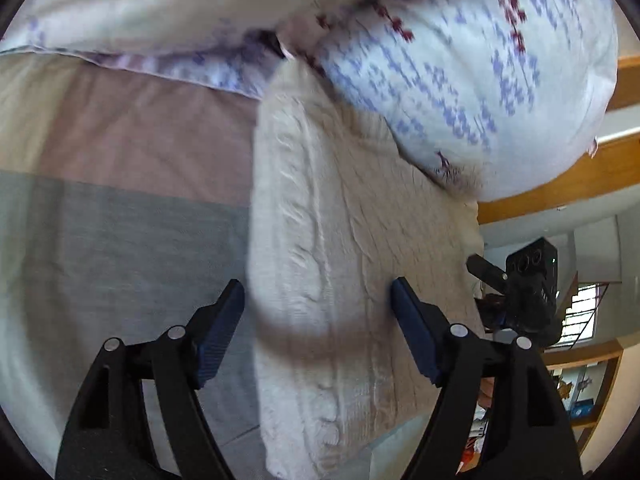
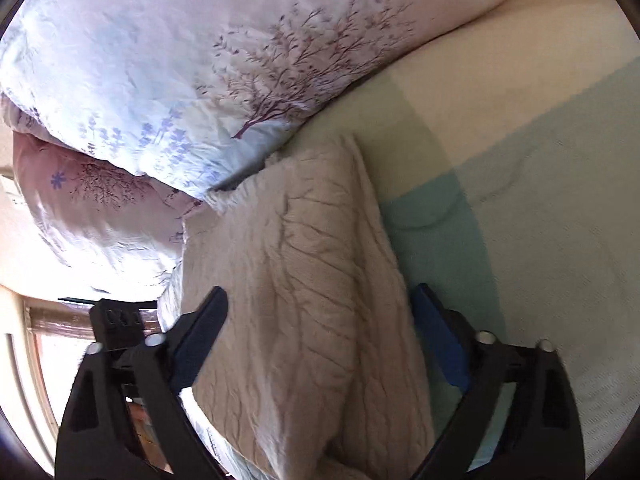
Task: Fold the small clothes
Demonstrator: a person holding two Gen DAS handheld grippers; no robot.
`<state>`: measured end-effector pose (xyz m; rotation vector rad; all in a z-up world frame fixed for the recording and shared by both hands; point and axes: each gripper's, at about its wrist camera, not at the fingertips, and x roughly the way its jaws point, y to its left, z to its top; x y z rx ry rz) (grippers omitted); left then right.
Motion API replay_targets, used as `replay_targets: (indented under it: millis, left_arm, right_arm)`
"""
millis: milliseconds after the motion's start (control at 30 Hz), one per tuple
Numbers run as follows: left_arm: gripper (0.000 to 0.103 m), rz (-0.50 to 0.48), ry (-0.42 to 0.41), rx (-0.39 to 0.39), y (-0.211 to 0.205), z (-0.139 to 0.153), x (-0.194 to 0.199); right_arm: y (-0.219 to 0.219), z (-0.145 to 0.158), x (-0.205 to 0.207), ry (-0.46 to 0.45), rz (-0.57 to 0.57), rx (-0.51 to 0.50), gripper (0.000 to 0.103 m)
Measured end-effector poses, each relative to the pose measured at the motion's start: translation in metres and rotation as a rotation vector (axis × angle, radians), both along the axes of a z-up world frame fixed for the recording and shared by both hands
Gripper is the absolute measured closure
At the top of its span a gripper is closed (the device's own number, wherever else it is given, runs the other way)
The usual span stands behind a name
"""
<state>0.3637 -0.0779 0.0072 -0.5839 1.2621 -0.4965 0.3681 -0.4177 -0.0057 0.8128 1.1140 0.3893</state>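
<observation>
**Cream Sweater Lies Folded on the Bed, Both Grippers Wide Open**

A cream knitted sweater [image 1: 320, 264] lies on the bed [image 1: 120, 216]. It looks folded into a long, thick bundle. Its far end touches the big flowered quilt [image 1: 460, 80] that is piled up at the back of the bed.

The left gripper [image 1: 316, 304] is wide open. Its 2 blue fingers stand apart, with the rolled edge of the sweater showing between them. It holds nothing. I cannot tell if the fingers touch the knit or just hang over it.

The right gripper [image 2: 320, 320] is wide open too. The sweater [image 2: 304, 280] fills the gap between its 2 fingers, and it holds nothing. Its right finger [image 2: 438, 336] sits by the sweater's edge, over the bed sheet [image 2: 520, 200].

The bed sheet has big blocks of color: cream, pink and grey-green. The quilt [image 2: 180, 80] is white with little purple trees and blue flowers on it.

In the left view, the other gripper's black camera [image 1: 530, 280] shows off to the right, past the sweater's side. A wooden bed frame [image 1: 560, 176] curves behind the quilt.
</observation>
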Motion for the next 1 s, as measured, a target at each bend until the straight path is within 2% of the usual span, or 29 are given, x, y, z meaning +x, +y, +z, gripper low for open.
replay_targets:
  millis: [33,100,167,233,300,367,433,467,533,567,600,633,667,767,800,833,867,900,933,1000]
  left_arm:
    - [0.028,0.003,-0.004,-0.007,-0.003,-0.002,0.000]
    - [0.043,0.020,-0.038,-0.011,-0.006,-0.002,-0.002]
    - [0.064,0.023,-0.036,-0.052,0.000,-0.004,-0.004]
    - [0.068,-0.001,-0.034,-0.136,0.009,0.002,-0.006]
    - [0.068,-0.034,-0.108,-0.130,0.035,0.025,-0.019]
    - [0.067,-0.037,-0.168,-0.076,0.066,0.044,-0.032]
    - [0.057,-0.020,-0.184,0.043,0.085,0.048,-0.034]
    - [0.054,-0.004,-0.190,0.151,0.093,0.045,-0.035]
    - [0.052,0.047,-0.167,0.303,0.105,0.040,-0.042]
    - [0.052,0.070,-0.183,0.297,0.113,0.044,-0.051]
    - [0.047,0.095,-0.213,0.278,0.123,0.050,-0.063]
    - [0.037,0.123,-0.254,0.278,0.133,0.058,-0.078]
    - [0.034,0.144,-0.284,0.293,0.135,0.064,-0.089]
    - [0.029,0.166,-0.326,0.309,0.124,0.077,-0.124]
    - [0.028,0.167,-0.327,0.314,0.125,0.078,-0.132]
    - [0.028,0.163,-0.328,0.319,0.124,0.077,-0.141]
    - [0.027,0.160,-0.329,0.328,0.121,0.073,-0.146]
    - [0.027,0.156,-0.330,0.345,0.117,0.071,-0.151]
    - [0.026,0.152,-0.330,0.363,0.108,0.068,-0.154]
    - [0.022,0.144,-0.339,0.394,0.091,0.064,-0.159]
  right_arm:
    - [0.004,-0.007,0.000,0.017,0.010,0.016,0.048]
    - [0.006,-0.014,-0.003,0.012,-0.005,0.069,0.066]
    - [0.001,-0.012,-0.015,0.003,-0.043,0.170,0.069]
    - [0.008,-0.002,-0.025,-0.031,-0.034,0.224,0.071]
    - [0.026,0.010,-0.034,-0.056,0.018,0.257,0.073]
    - [0.056,0.020,-0.040,-0.078,0.094,0.240,0.073]
    - [0.080,0.020,-0.039,-0.081,0.136,0.180,0.072]
    - [0.092,0.017,-0.035,-0.069,0.148,0.103,0.070]
    - [0.107,0.014,-0.031,-0.032,0.111,-0.101,0.065]
    - [0.105,0.017,-0.036,-0.030,0.073,-0.097,0.062]
    - [0.098,0.021,-0.045,-0.049,0.031,-0.041,0.055]
    - [0.092,0.029,-0.060,-0.091,-0.018,0.006,0.050]
    - [0.089,0.034,-0.071,-0.121,-0.043,0.015,0.043]
    - [0.095,0.030,-0.077,-0.090,-0.030,0.022,0.044]
    - [0.098,0.027,-0.076,-0.079,-0.022,0.043,0.061]
    - [0.108,0.020,-0.074,-0.064,0.006,0.057,0.085]
    - [0.103,0.019,-0.068,-0.052,0.013,0.012,0.093]
    - [0.107,0.018,-0.066,-0.053,-0.005,-0.061,0.093]
    - [0.103,0.015,-0.064,-0.050,-0.049,-0.092,0.094]
    - [0.091,0.003,-0.060,-0.008,-0.140,-0.064,0.094]
